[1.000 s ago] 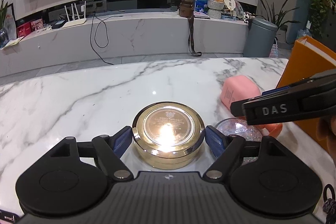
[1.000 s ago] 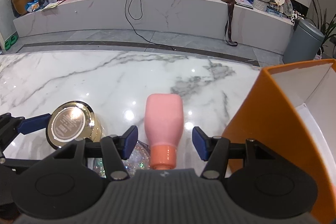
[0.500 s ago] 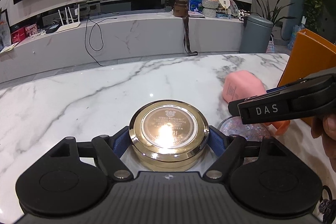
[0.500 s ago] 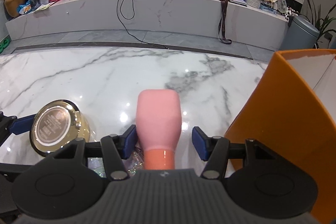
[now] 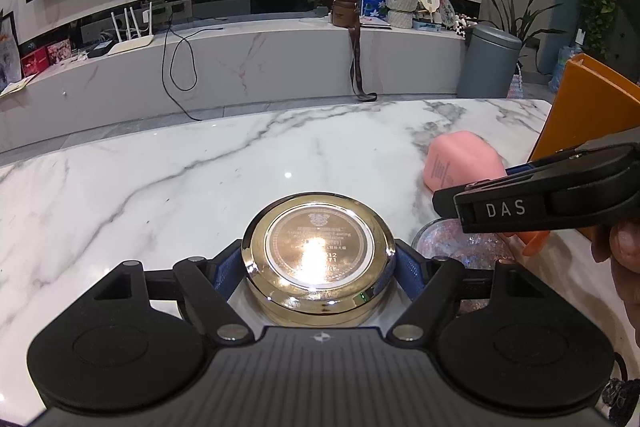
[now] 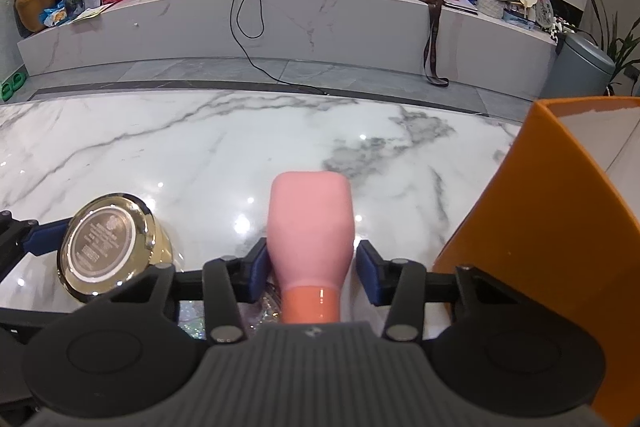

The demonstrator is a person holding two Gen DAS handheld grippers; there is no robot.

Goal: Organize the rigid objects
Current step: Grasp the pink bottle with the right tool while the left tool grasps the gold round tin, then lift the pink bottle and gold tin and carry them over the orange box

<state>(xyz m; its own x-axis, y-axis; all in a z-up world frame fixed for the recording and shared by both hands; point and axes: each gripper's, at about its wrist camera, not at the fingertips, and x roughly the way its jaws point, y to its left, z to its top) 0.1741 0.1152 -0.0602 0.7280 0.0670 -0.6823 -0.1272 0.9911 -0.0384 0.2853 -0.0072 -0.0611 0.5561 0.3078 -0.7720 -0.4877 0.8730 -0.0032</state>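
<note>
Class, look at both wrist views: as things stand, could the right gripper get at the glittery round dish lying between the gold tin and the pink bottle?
Probably not yet. The right gripper has just been closing around the pink bottle, which lies partly over the glittery dish. The left gripper, clamped on the gold tin, crowds its other side.

Round tin (image 5: 316, 259) sits on the marble table (image 5: 160, 179) between the left gripper's (image 5: 316, 267) pads. Right of it lies the glitter disc (image 5: 460, 247), then the bottle (image 6: 310, 227) — lying flat, inside the right gripper (image 6: 310, 267). Open box (image 6: 560, 227) stands rightmost, beside the bottle.
</note>
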